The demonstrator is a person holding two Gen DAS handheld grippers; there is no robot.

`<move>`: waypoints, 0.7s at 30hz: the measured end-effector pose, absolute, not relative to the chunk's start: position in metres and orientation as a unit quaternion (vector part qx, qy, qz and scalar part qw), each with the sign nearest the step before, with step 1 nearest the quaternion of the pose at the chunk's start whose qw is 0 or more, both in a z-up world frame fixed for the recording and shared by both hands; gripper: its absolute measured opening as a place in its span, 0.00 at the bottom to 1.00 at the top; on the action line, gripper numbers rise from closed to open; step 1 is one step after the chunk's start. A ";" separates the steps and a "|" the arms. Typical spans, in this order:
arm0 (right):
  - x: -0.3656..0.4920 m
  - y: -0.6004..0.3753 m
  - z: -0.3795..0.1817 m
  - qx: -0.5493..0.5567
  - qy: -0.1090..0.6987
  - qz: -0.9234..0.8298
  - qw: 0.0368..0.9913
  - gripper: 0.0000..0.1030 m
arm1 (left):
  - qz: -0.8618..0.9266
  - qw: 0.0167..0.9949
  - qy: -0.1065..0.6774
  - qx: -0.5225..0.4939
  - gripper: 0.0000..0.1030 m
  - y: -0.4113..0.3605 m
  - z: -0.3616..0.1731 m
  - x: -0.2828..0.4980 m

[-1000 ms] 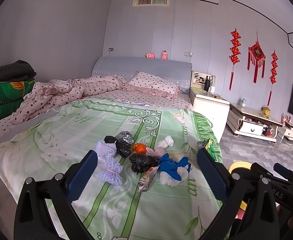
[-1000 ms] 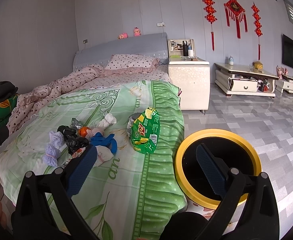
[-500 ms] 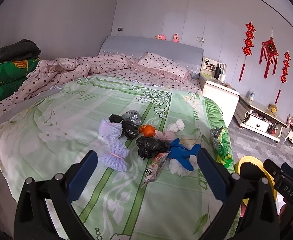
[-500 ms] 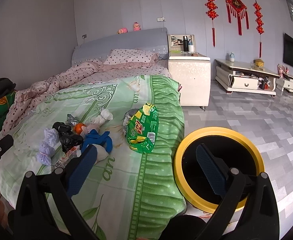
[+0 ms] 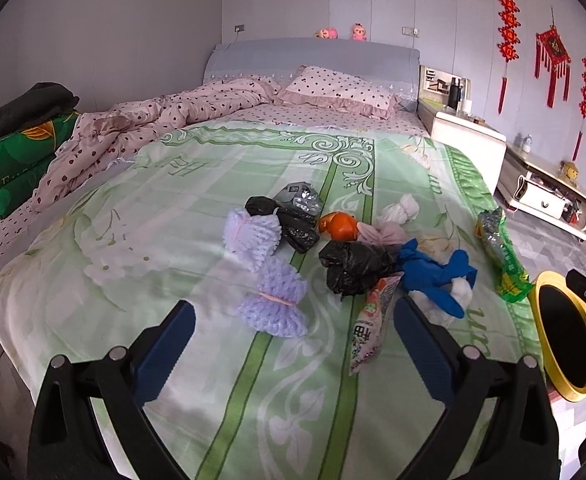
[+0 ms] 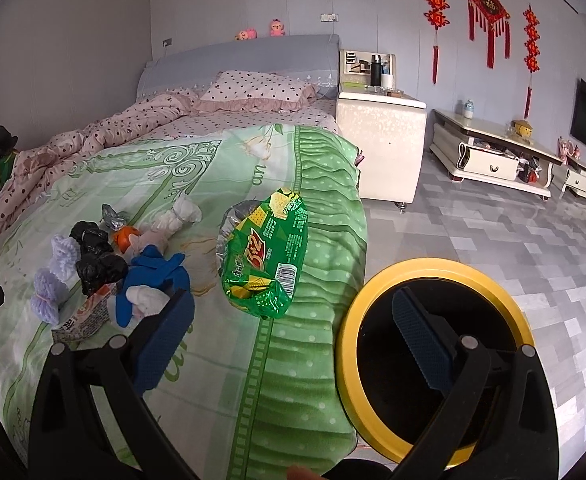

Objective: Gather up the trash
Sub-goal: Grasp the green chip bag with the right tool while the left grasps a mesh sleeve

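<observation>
Trash lies clustered on the green bedspread (image 5: 173, 240): black bags (image 5: 353, 266), lilac foam nets (image 5: 273, 304), a blue glove (image 5: 433, 276), an orange peel (image 5: 339, 226). A green snack bag (image 6: 265, 252) rests near the bed's edge, beside the yellow-rimmed bin (image 6: 437, 364) on the floor. Left tool (image 5: 293, 340) and right tool (image 6: 293, 320) are both spread, holding nothing.

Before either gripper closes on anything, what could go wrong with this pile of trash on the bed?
1. The green snack bag lies near the bed's edge, beside the yellow bin on the floor; a clumsy nudge could knock it off and miss the bin.
2. The black bags, blue glove and orange peel touch or overlap, so the open left gripper may drag several at once.
</observation>
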State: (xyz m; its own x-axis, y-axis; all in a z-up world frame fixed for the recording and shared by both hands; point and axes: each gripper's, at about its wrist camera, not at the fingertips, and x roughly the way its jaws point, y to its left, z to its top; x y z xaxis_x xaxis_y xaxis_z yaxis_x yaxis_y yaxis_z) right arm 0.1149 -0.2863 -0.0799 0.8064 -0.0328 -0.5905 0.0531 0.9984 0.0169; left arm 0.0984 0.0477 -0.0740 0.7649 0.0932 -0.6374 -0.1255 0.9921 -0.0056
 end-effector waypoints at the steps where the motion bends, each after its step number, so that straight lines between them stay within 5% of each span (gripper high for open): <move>1: 0.122 -0.286 -0.083 0.015 0.316 -0.020 0.949 0.92 | 0.055 0.937 0.344 -0.027 0.93 0.051 -0.077 0.102; 21: 0.249 -0.269 -0.121 0.015 0.398 -0.006 0.917 0.92 | 0.077 0.915 0.393 -0.053 0.93 0.089 -0.125 0.173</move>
